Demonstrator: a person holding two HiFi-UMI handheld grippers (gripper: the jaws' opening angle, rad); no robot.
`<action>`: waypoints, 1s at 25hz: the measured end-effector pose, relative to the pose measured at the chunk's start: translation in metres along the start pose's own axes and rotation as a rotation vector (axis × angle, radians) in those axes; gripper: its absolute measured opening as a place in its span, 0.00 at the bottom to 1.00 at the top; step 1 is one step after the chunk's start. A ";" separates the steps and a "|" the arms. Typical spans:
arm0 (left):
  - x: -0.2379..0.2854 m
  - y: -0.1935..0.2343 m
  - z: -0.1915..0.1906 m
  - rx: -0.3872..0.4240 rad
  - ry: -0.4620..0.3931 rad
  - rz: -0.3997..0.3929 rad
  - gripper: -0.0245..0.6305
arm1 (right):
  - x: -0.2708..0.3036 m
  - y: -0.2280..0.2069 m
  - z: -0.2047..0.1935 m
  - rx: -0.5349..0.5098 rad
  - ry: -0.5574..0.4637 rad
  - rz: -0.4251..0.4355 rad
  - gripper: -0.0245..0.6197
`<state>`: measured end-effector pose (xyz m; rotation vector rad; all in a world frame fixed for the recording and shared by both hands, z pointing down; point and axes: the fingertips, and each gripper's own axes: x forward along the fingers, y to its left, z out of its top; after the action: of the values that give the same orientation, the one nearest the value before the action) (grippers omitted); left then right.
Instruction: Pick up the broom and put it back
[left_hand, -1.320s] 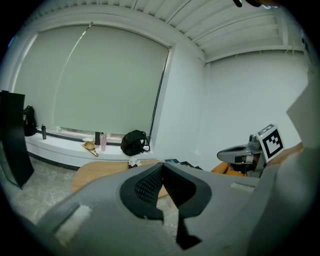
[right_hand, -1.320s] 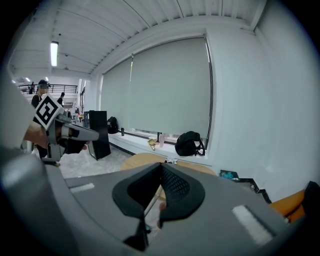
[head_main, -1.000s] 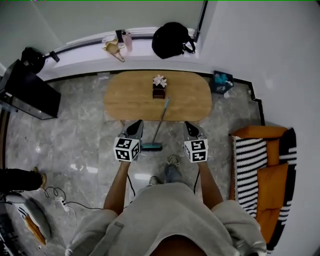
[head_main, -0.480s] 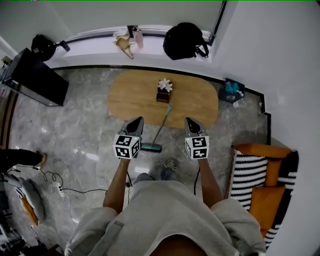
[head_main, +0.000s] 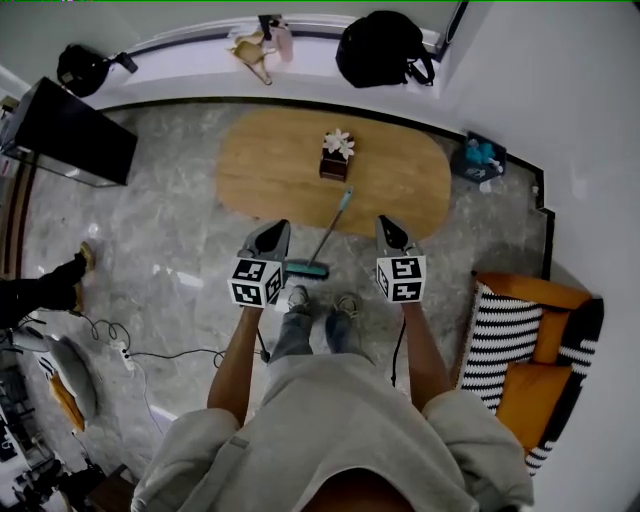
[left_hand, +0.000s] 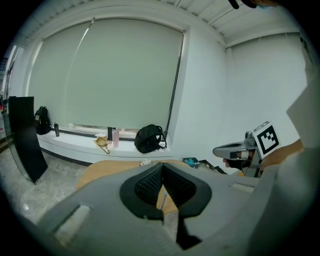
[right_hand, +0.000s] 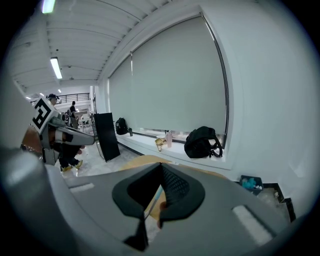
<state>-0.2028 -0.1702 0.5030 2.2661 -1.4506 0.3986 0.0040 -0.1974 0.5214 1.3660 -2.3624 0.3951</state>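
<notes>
A broom with a teal handle (head_main: 330, 232) leans on the near edge of the oval wooden table (head_main: 270, 175), its teal head (head_main: 305, 268) on the marble floor. My left gripper (head_main: 268, 238) hangs just left of the broom head, my right gripper (head_main: 392, 232) to the right of the handle; neither touches it. Both are shut and hold nothing. In the left gripper view the jaws (left_hand: 161, 167) meet, with the handle (left_hand: 162, 200) showing below them. The right gripper view shows the same: shut jaws (right_hand: 161, 167) and the handle (right_hand: 152, 201) beyond.
A small box with a white flower (head_main: 336, 158) stands on the table. On the window ledge lie a black backpack (head_main: 385, 48) and small items. A black panel (head_main: 70, 135) stands at left, a striped orange sofa (head_main: 520, 370) at right, cables (head_main: 110, 345) on the floor.
The person has stepped toward the table, and both grippers have come forward with them, staying shut either side of the broom. The broom has not moved.
</notes>
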 end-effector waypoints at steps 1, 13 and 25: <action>0.004 0.001 -0.002 0.000 0.005 -0.011 0.04 | 0.002 0.001 -0.002 0.007 0.006 -0.008 0.04; 0.029 0.030 -0.042 -0.018 0.091 -0.127 0.04 | 0.035 0.022 -0.045 0.085 0.092 -0.089 0.04; 0.038 0.045 -0.102 -0.067 0.162 -0.147 0.04 | 0.053 0.057 -0.118 0.190 0.162 -0.108 0.04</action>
<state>-0.2300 -0.1666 0.6178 2.2141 -1.1917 0.4680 -0.0483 -0.1606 0.6477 1.4770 -2.1544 0.6869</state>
